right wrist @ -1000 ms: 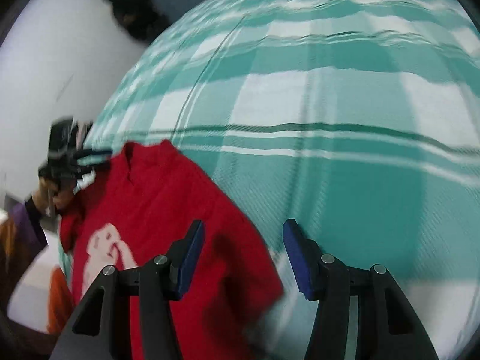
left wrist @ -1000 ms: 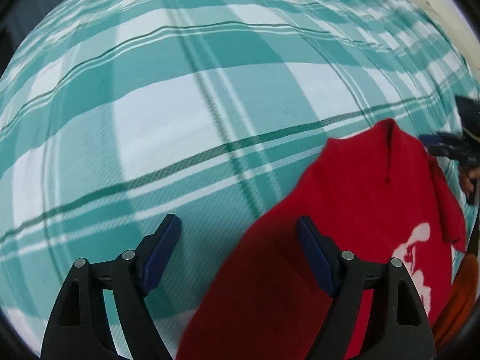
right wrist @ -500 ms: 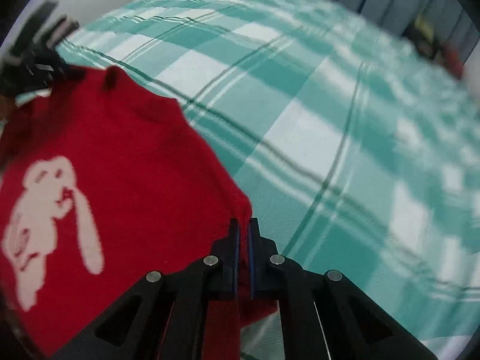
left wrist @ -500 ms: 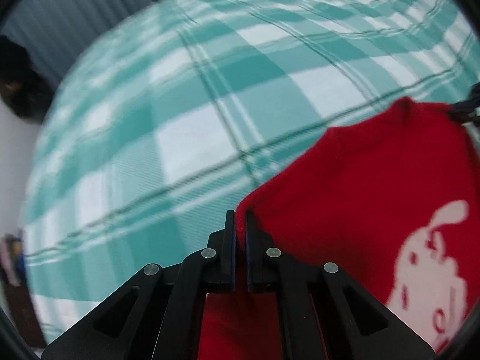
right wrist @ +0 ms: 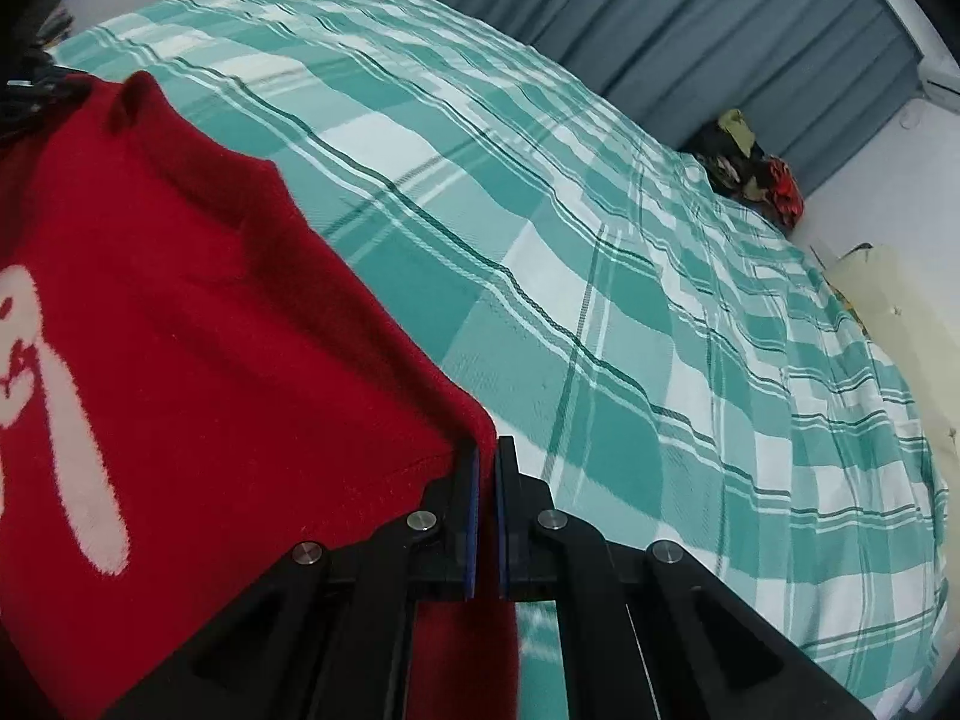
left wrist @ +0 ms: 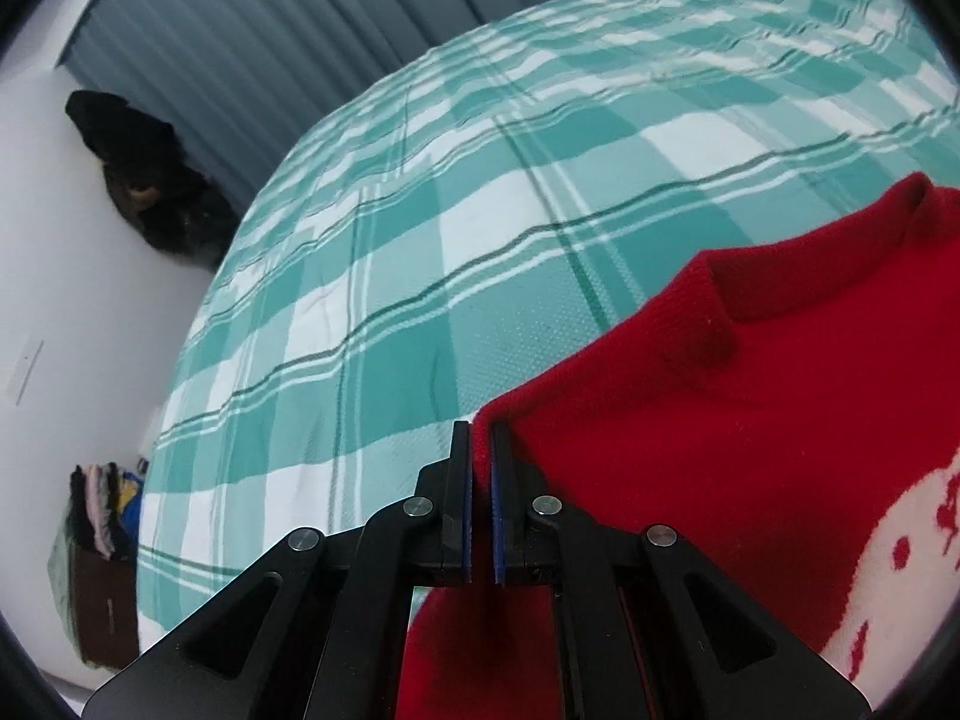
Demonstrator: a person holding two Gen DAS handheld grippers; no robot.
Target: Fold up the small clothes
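Observation:
A small red sweater [left wrist: 750,420] with a white rabbit figure is held up above the teal and white plaid bed cover [left wrist: 480,228]. My left gripper [left wrist: 480,438] is shut on one corner of the red sweater. My right gripper [right wrist: 486,450] is shut on the other corner of the red sweater [right wrist: 180,330], which spreads to the left of it. The left gripper's tip shows at the far left of the right wrist view [right wrist: 30,90]. The sweater's lower part is hidden below the fingers.
Grey-blue curtains [right wrist: 690,30] hang behind the bed. A dark heap [left wrist: 144,174] lies by the white wall at the left. A pile of clothes [right wrist: 756,168] sits at the bed's far right corner. A box of folded clothes [left wrist: 102,540] stands beside the bed.
Both grippers closed on the sweater's corners about half a second ago. Since then they have lifted and tilted, so more of the bed and the curtains shows.

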